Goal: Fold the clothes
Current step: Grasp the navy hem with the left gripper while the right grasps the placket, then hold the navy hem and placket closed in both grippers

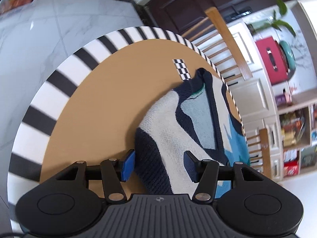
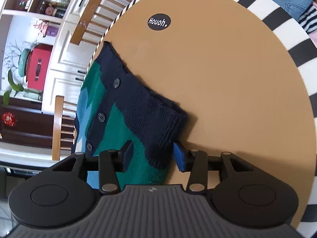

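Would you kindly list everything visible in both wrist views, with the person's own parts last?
cardigan: one, navy, green, blue and cream knit with dark buttons, lying at the table's edge
round table: one, tan top with a black-and-white striped rim
sticker: one, black oval with white lettering, on the tabletop
checkered strip: one, black and white, on the tabletop
wooden chair: one seen clearly, light wood, beyond the table
red case: one, on the white shelving
left gripper: jaws open around the cardigan
right gripper: jaws open around the cardigan's navy hem
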`<state>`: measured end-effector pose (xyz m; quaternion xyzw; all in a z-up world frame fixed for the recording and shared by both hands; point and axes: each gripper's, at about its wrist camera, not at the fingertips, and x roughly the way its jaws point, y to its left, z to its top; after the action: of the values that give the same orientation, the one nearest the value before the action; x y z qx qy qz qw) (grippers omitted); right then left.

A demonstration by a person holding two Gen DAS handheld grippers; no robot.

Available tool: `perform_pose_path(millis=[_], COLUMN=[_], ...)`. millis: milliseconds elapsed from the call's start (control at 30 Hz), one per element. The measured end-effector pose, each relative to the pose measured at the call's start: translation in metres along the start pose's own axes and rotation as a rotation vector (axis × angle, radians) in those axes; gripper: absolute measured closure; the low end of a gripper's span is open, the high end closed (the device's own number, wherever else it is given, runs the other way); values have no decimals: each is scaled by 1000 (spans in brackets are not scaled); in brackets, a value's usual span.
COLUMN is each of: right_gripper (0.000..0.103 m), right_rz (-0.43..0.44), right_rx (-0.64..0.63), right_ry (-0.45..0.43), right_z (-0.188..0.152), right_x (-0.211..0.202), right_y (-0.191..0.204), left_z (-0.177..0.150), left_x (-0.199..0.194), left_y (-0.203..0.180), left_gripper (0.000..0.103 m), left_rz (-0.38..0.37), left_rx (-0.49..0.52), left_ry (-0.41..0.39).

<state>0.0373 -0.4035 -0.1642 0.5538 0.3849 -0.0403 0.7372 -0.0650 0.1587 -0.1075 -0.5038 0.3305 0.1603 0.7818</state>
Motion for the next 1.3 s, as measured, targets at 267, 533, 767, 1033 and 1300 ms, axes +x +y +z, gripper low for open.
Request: perform_pose_path(millis=[267,533,767,1033,1300], right_gripper=[93,98,98,98,98], right_rz=[-50,-78,-92,-95,-100], right_rx=[-9,-73,-86,-96,-98], right_ry=[-59,-69,-69,-66,-57], right_z=[-1,-3,-3,-2,0], right_x=[5,8,8,7,7], right_y=[-3,2,3,3,3], left_z=[-3,-5,-1,1,2], left_x=[9,7,10,15,15], left_y=[-9,-17,-19,-24,-24], left_gripper=[89,90,90,90,90], left_rz=[49,99,115,124,129], left_rx=[69,176,190,195,193], left_ry=[6,30,49,59,64])
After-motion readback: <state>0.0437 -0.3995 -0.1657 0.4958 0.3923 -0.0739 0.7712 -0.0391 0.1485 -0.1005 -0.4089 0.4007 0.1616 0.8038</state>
